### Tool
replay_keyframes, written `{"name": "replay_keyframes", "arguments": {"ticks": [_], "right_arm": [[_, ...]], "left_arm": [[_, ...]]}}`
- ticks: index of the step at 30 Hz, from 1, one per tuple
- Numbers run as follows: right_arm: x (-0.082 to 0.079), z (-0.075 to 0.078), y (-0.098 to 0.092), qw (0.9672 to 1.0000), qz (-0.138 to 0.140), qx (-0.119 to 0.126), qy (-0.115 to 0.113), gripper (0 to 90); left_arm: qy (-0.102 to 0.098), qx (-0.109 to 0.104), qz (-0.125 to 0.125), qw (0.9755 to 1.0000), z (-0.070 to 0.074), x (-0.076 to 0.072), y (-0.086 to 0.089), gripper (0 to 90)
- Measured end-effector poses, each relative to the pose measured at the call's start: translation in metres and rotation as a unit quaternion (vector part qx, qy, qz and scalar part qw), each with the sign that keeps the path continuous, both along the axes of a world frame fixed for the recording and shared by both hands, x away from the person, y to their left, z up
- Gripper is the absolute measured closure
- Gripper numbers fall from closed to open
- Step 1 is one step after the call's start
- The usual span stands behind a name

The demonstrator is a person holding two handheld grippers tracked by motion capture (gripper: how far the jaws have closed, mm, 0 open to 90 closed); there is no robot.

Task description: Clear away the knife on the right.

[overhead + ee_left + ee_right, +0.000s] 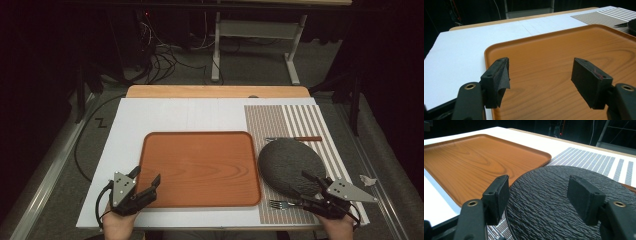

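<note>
Rightward: right gripper (311, 186), jaws wide and empty, poised over near rim of slate plate (285, 165); left gripper (146, 181), likewise agape, at wooden tray (200, 167) corner.

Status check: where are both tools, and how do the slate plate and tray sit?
Left tool open over tray near corner. Right tool open at slate plate near edge, nothing gripped. Plate on striped mat, rim touching tray. Fork beside right tool.
</note>
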State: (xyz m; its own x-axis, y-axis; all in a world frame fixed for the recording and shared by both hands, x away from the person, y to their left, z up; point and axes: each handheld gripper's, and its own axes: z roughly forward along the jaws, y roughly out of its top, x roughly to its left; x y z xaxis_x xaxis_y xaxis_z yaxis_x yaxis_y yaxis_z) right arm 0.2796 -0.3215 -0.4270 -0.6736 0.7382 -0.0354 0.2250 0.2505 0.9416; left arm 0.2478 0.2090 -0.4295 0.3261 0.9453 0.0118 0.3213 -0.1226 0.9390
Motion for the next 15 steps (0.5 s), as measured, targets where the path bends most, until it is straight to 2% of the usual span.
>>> {"name": "replay_keyframes", "arguments": {"ticks": [2,15], "right_arm": [[-0.0004,0.0003,0.0009,1.0,-0.005,-0.007,0.0,34.6],[0.0026,0.0018,-0.0009,1.0,-0.009,-0.001,0.003,35.0]], "left_arm": [[0.001,0.001,-0.001,1.0,0.0,-0.0001,-0.0001,30.8],[0.0,0.0,0.0,1.0,0.0,0.0004,0.0,30.9]]}}
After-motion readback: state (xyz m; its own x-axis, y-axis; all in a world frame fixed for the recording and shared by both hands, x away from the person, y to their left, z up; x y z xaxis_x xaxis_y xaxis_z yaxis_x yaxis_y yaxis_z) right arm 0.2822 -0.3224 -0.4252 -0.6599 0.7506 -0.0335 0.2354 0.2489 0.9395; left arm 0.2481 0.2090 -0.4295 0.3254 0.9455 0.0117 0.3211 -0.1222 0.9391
